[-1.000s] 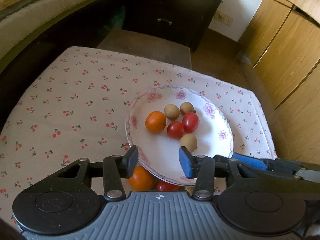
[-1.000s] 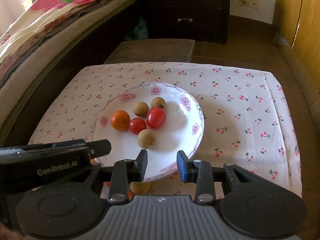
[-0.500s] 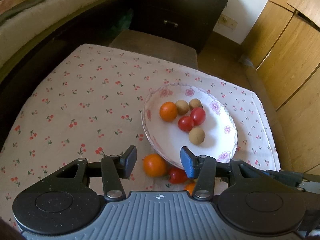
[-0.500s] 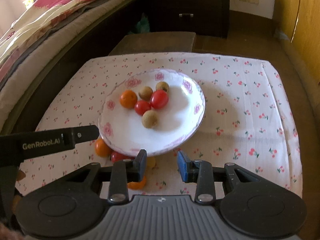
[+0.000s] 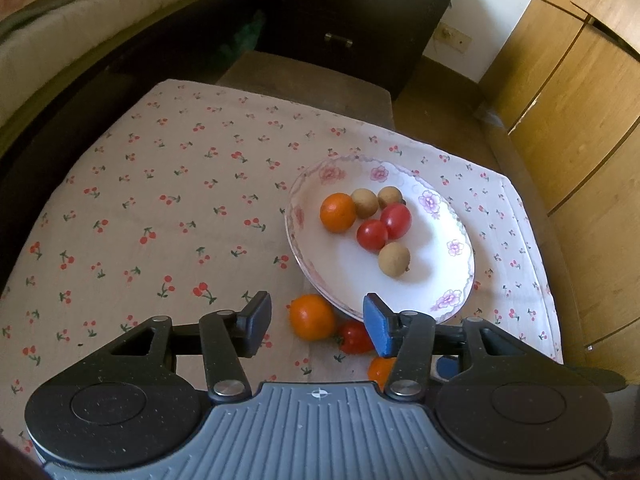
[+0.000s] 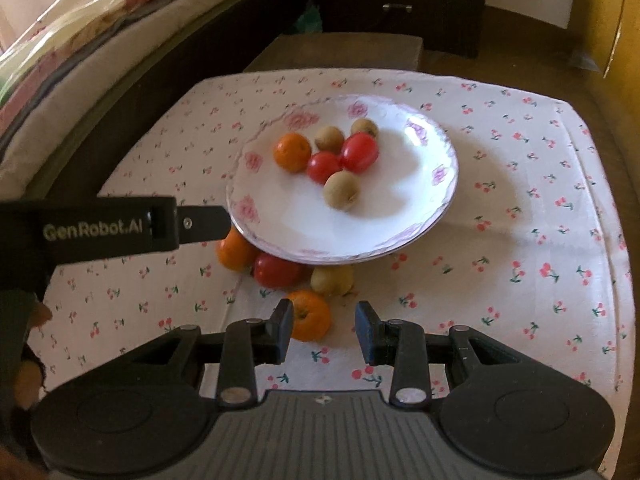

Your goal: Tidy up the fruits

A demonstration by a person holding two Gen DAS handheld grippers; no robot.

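A white flowered plate (image 5: 452, 276) (image 6: 416, 216) on the cherry-print cloth holds an orange (image 5: 338, 213), two red tomatoes (image 5: 372, 234) and three brown longans (image 5: 394, 259). In front of the plate on the cloth lie an orange (image 5: 312, 317) (image 6: 236, 252), a tomato (image 5: 355, 337) (image 6: 278, 270), a longan (image 6: 332, 279) and another orange (image 6: 310, 315). My left gripper (image 5: 316, 328) is open and empty just before the loose orange and tomato. My right gripper (image 6: 323, 332) is open and empty, the near orange by its left finger.
The cloth-covered table (image 5: 160, 216) ends near the right at a wooden cabinet (image 5: 580, 100). A bed (image 6: 80, 40) runs along the left. A dark dresser (image 5: 352, 20) and a low stool (image 5: 312, 84) stand behind the table. The left gripper's arm (image 6: 112, 228) crosses the right wrist view.
Both grippers have pulled back and up from the plate. The loose fruits in front of the plate have come into view. Both stay open.
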